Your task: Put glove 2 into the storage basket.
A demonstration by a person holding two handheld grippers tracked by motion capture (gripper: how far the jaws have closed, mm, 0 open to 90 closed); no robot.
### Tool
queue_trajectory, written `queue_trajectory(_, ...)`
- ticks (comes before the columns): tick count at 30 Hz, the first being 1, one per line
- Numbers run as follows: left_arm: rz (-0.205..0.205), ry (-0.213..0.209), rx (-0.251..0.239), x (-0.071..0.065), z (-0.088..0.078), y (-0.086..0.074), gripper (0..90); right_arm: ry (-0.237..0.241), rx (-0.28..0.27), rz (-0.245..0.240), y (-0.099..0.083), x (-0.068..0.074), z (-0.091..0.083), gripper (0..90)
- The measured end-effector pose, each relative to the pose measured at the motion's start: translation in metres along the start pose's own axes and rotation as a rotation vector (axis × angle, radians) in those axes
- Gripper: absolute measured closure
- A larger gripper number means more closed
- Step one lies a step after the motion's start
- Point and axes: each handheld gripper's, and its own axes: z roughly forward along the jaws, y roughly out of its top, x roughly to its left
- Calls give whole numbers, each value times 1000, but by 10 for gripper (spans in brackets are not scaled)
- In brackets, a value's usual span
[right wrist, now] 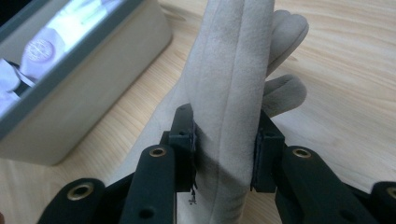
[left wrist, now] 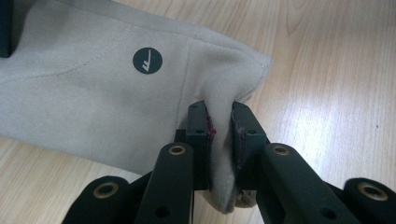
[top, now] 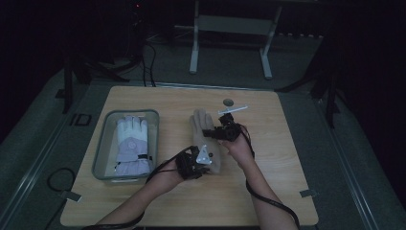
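The left gripper point(left wrist: 222, 128) jaws pinch the beige glove's point(left wrist: 93, 98) cuff nearly closed, the right gripper point(right wrist: 224, 149) jaws clamp its fingers wider, beside a grey bin point(top: 101, 143) on the worktop point(top: 268, 191).

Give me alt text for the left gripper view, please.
The left gripper pinches the cuff edge of a beige glove between its two black jaws, above a light wooden table. A round dark logo marks the fabric.
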Motion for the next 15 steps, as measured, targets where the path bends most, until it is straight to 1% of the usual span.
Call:
queue_trajectory(3,0,-5,11,0,-8,-3,802,12,2,-17,5,10,2,677)
queue_trajectory(4,0,-5,11,0,-8,-3,803,12,2,-17,5,10,2,677)
queue_trajectory(6,3,0,16,1,-13,-6,803,17,2,-24,8,14,3,677)
queue_trajectory(7,-1,1,18,3,-20,-8,802,31,-1,-28,12,19,4,677)
queue_trajectory(8,-1,1,18,3,-20,-8,802,31,-1,-28,12,19,4,677)
queue_trajectory(9,-2,4,20,3,-23,-9,802,34,-4,-28,14,20,5,677)
queue_trajectory(10,-5,9,26,5,-29,-10,802,44,-10,-32,18,25,6,677)
queue_trajectory(12,-3,13,27,6,-32,-11,802,49,-13,-38,23,31,8,677)
queue_trajectory(13,-2,23,34,8,-38,-13,802,51,-16,-42,26,33,8,677)
queue_trajectory(14,-2,23,34,8,-38,-13,802,51,-16,-42,26,33,8,677)
queue_trajectory(15,-8,33,31,9,-44,-16,802,55,-18,-55,31,39,10,676)
